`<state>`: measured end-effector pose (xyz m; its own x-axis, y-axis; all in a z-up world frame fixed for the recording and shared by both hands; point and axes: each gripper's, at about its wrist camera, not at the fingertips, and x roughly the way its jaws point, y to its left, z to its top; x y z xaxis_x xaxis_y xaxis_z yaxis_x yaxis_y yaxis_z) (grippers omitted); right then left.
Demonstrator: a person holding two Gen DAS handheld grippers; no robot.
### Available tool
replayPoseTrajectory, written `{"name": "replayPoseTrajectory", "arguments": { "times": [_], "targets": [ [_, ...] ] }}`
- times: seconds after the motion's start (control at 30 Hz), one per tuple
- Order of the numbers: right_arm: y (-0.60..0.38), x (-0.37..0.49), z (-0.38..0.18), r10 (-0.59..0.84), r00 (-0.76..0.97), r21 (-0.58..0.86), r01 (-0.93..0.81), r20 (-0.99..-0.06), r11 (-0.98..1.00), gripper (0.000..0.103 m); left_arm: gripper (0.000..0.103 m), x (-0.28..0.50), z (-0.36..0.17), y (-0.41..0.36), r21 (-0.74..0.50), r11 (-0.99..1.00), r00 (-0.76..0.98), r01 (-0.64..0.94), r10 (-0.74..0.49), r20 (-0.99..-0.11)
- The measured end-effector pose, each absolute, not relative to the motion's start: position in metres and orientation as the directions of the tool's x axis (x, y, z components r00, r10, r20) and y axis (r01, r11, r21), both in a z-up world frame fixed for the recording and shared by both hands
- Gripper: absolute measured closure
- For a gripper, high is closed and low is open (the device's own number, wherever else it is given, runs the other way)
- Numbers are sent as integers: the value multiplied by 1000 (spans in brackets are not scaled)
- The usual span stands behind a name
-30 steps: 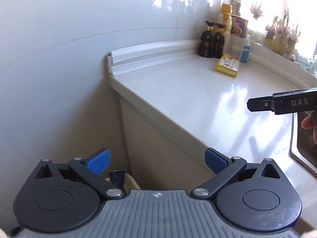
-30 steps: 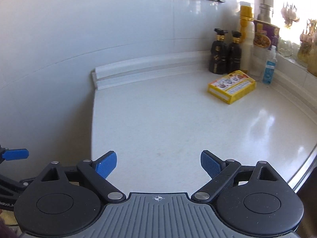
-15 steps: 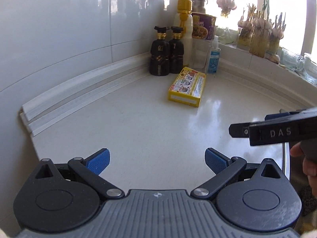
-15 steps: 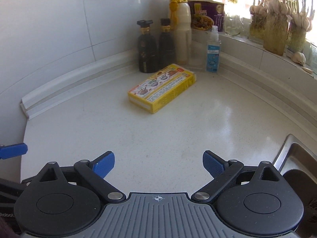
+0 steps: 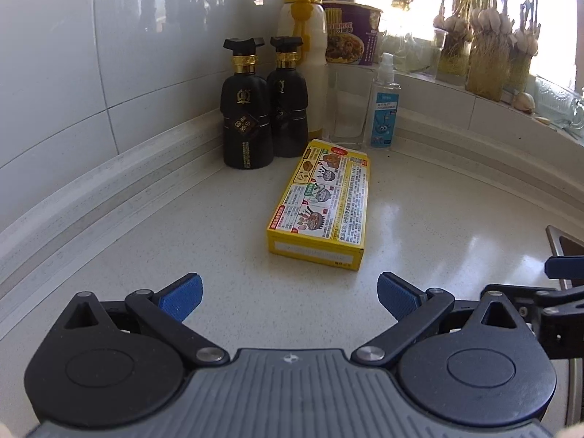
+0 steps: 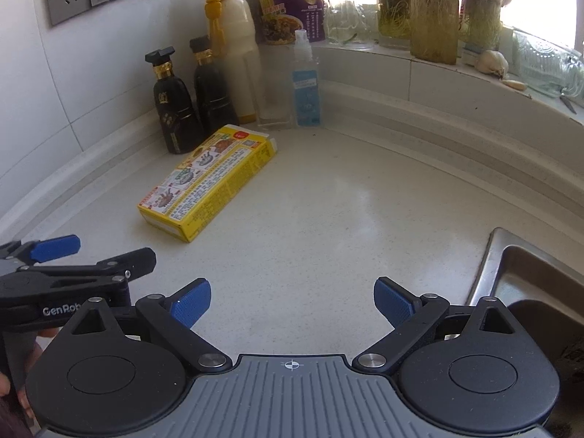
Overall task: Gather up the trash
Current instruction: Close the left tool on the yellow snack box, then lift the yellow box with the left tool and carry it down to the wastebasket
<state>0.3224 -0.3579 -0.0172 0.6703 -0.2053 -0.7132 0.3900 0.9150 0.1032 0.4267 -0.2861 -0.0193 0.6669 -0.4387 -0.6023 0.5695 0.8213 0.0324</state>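
Observation:
A yellow printed carton lies flat on the white counter, just ahead of my left gripper. That gripper is open and holds nothing; the carton's near end sits a short way beyond its blue fingertips. In the right wrist view the same yellow carton lies ahead and to the left of my right gripper, which is open and empty over bare counter. The left gripper's side shows at the left edge of the right wrist view.
Two black bottles, a white bottle with a yellow cap, a purple noodle cup and a small blue-labelled pump bottle stand against the back wall. Jars of sprouting garlic line the windowsill. A steel sink lies to the right.
Both grippers have swung right from the counter's left end and moved in toward the yellow carton, which now looms larger. Both stayed open and empty.

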Motion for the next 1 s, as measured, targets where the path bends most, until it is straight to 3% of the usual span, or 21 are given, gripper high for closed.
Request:
{"name": "replayPoseTrajectory", "arguments": {
  "times": [0.13,0.33,0.47,1.0],
  "targets": [
    [-369,319,-20,-236,669,93,417,-705,904,5,1,438,-25,-305,78,797,671,599,-446,-592],
    [-385,319,-31,-182,666,187,443,-724,877,5,5,455,-37,-326,129,794,684,594,-414,-601],
    [-387,320,-36,-185,656,189,456,-731,870,5,28,461,-35,-324,69,802,666,594,-442,-600],
    [-375,320,-31,-145,681,218,417,-718,883,5,32,424,-9,-284,49,866,756,498,-406,-513]
  ]
}}
